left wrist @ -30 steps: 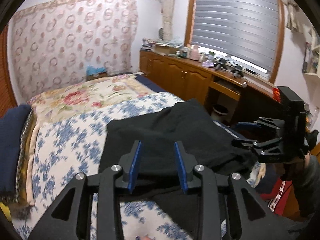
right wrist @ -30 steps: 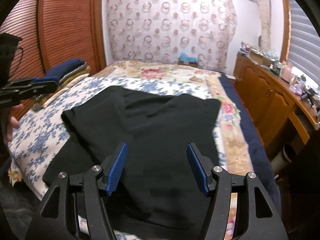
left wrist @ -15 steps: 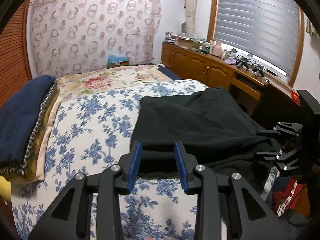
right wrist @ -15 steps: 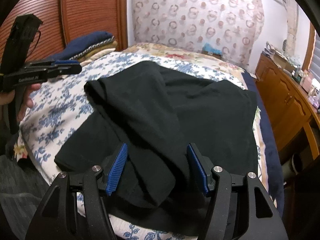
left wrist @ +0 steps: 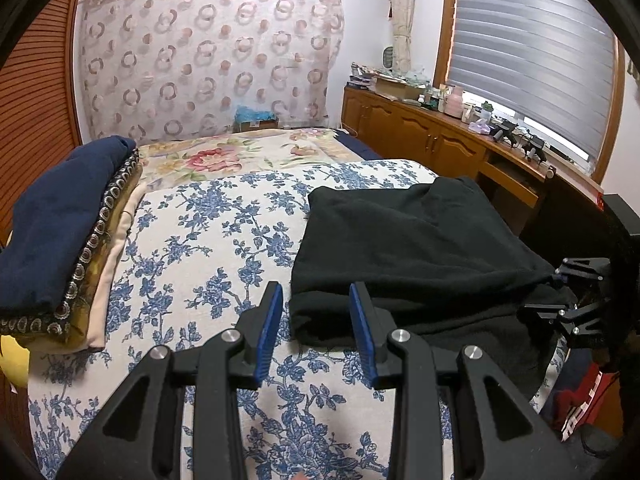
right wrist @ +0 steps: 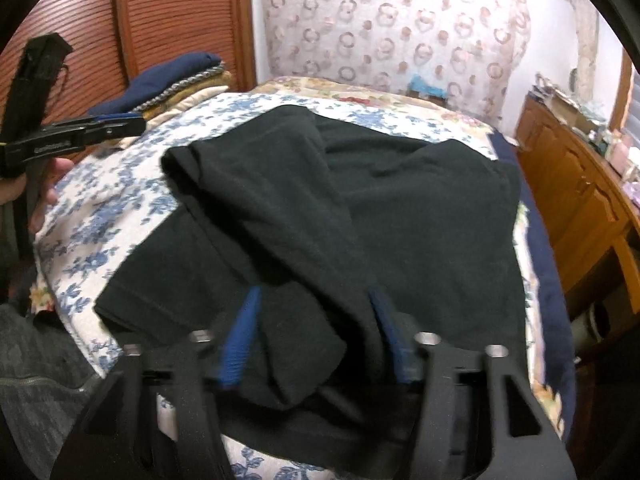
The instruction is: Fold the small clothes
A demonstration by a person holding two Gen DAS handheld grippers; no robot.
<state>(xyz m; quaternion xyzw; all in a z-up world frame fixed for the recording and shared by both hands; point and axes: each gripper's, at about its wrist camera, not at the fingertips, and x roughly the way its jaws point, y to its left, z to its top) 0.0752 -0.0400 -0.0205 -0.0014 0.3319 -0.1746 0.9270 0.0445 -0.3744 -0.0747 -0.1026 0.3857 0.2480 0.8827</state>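
A black garment (left wrist: 408, 236) lies loosely folded on the blue-flowered bedspread (left wrist: 208, 248), one layer doubled over another. My left gripper (left wrist: 315, 292) hovers low over the bed at the garment's near left corner. It is open, and the corner shows in the gap with neither pad touching it. In the right wrist view the black garment (right wrist: 360, 208) fills the middle. My right gripper (right wrist: 314, 296) is down on its near edge, blurred, its jaws closing around a raised fold of the cloth. The left gripper (right wrist: 136, 124) shows at the far left in a person's hand (right wrist: 40, 192).
A stack of folded bedding with a navy blanket (left wrist: 60, 216) on top lies at the bed's left side. A wooden cabinet (left wrist: 424, 140) with cluttered top runs under the window on the right. A red bag (left wrist: 580, 396) sits on the floor by the bed's near right corner.
The left gripper has swung left and sunk toward the garment's near left corner. The right gripper has dropped onto the cloth and its jaws have narrowed around a fold.
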